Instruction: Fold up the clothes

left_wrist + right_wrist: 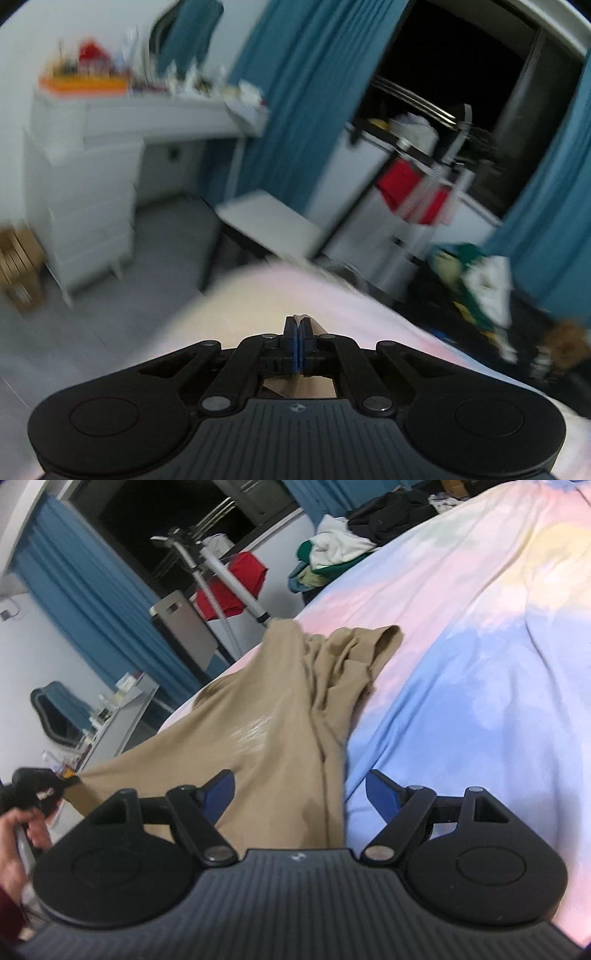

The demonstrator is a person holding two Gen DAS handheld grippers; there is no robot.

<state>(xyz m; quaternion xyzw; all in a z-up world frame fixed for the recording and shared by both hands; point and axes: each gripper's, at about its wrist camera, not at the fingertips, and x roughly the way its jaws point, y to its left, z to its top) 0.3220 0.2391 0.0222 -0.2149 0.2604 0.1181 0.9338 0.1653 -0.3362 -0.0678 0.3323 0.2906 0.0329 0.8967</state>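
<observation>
On the bed (480, 635), a tan garment (280, 716) lies bunched near its edge. The left gripper (297, 332) is clamped on a tan fold; the right gripper (301, 786) stands apart over the garment.

Home bedroom: a pastel bedsheet (480, 646) is lying beneath the jaws, teal curtains (306, 92) hanging beyond them.

teal curtains (295, 92) | white desk (155, 114) (cluttered) | dark window (454, 62)
</observation>
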